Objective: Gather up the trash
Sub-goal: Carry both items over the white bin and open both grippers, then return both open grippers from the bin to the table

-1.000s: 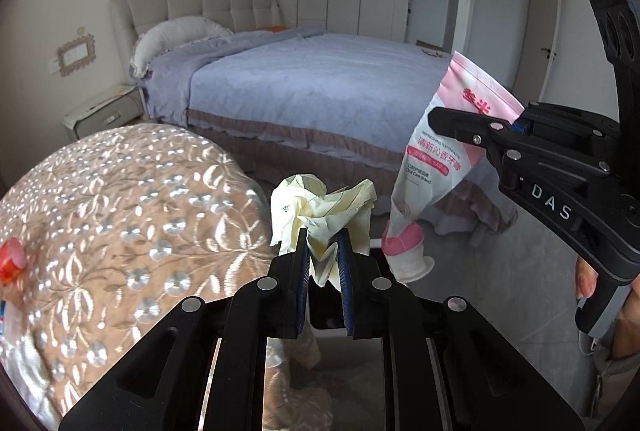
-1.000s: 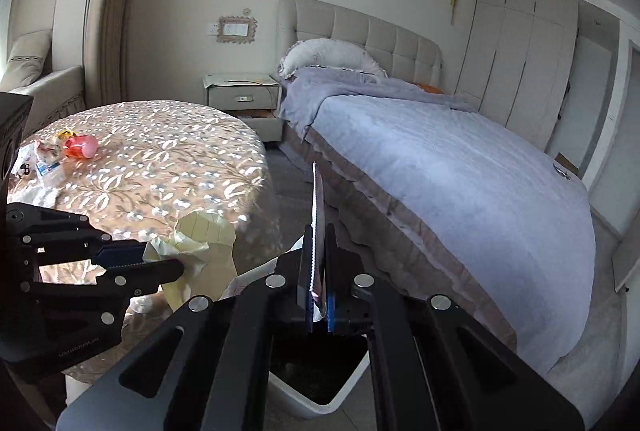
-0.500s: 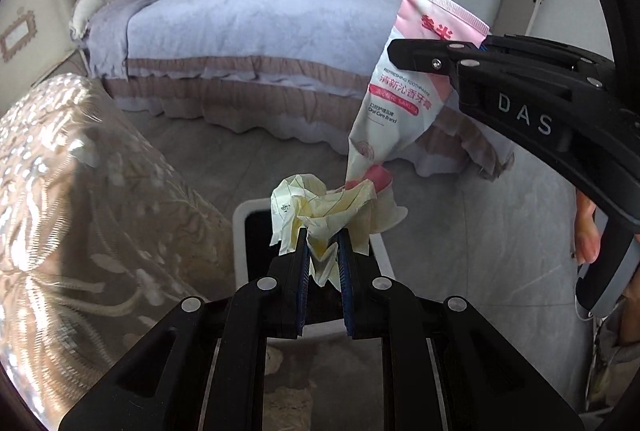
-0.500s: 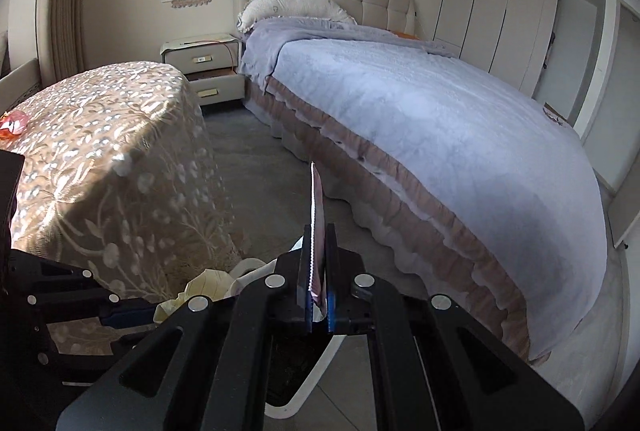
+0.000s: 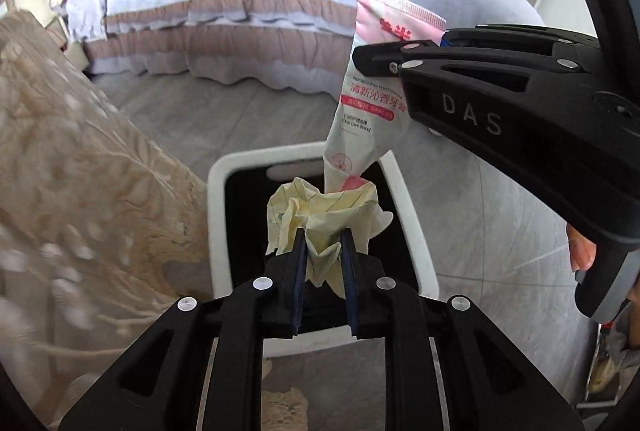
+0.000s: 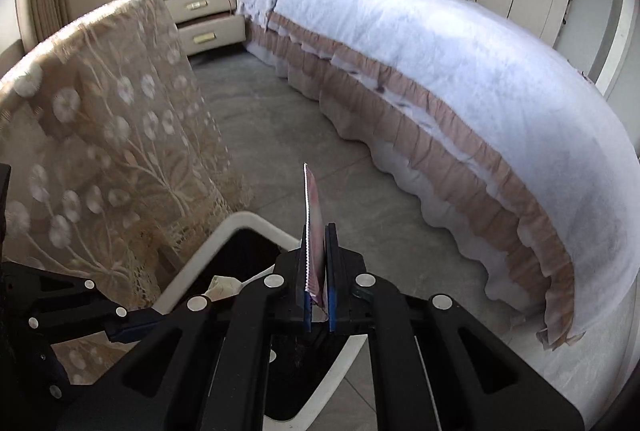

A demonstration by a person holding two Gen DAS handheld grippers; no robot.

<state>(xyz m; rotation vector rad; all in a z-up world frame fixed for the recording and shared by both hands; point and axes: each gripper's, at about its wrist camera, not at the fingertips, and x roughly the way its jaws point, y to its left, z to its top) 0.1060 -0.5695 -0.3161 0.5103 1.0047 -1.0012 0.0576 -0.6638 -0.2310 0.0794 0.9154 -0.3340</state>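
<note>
left gripper (image 5: 323,251) fingers are clamped on crumpled paper (image 5: 320,215), held directly above the bin (image 5: 218,231) opening. right gripper (image 6: 318,271) fingers are clamped on a tube (image 5: 370,91), long axis vertical, cap down over the same opening. release judged next.

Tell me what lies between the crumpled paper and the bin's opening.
Nothing: in the left wrist view, the crumpled paper hangs directly above the bin.
</note>
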